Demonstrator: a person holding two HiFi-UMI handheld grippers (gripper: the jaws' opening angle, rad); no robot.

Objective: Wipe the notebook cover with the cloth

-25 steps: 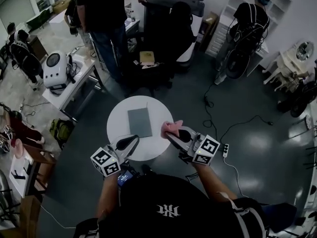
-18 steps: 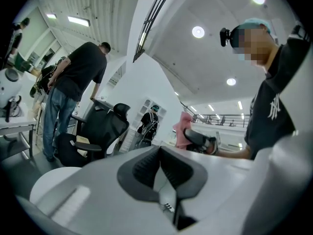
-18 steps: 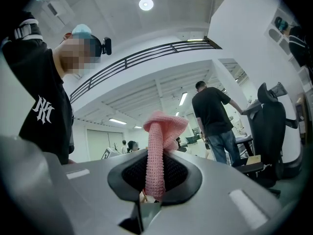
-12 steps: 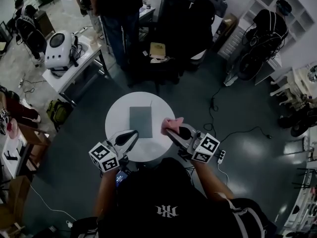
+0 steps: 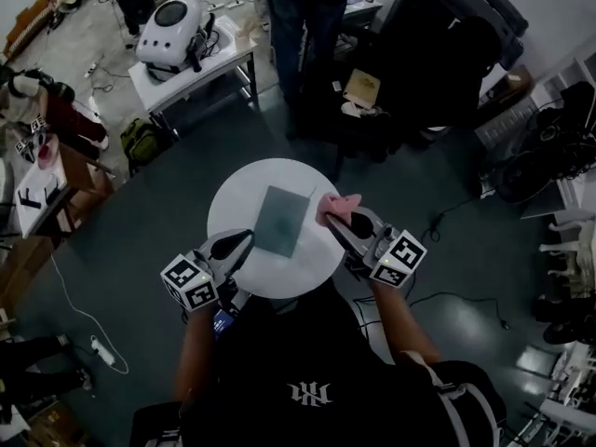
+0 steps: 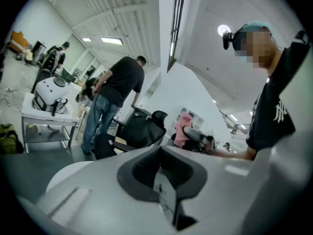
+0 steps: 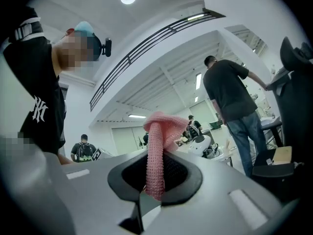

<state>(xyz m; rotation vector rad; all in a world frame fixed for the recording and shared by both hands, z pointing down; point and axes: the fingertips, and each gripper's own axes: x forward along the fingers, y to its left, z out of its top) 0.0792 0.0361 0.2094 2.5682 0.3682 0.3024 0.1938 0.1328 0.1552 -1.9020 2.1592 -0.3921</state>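
A grey-green notebook [image 5: 280, 220] lies flat on the round white table [image 5: 233, 203], a little right of its middle. My right gripper [image 5: 346, 218] is shut on a pink cloth [image 5: 335, 207], held above the table's right edge, just right of the notebook. In the right gripper view the pink cloth [image 7: 156, 151] stands pinched between the jaws, bunched at its top. My left gripper [image 5: 238, 243] is shut with nothing in it, over the table's near left part. The left gripper view shows its jaws [image 6: 164, 180] closed together and the cloth [image 6: 183, 128] beyond.
A black office chair [image 5: 410, 73] stands just beyond the table, with a person [image 5: 298, 26] next to it. A white desk with a round white device [image 5: 177, 21] is at the far left. Cables [image 5: 447, 222] run over the dark floor at the right.
The head camera has swung, so the table and notebook sit tilted and higher in view. Both grippers keep their places by the table; the cloth stays pinched in the right one.
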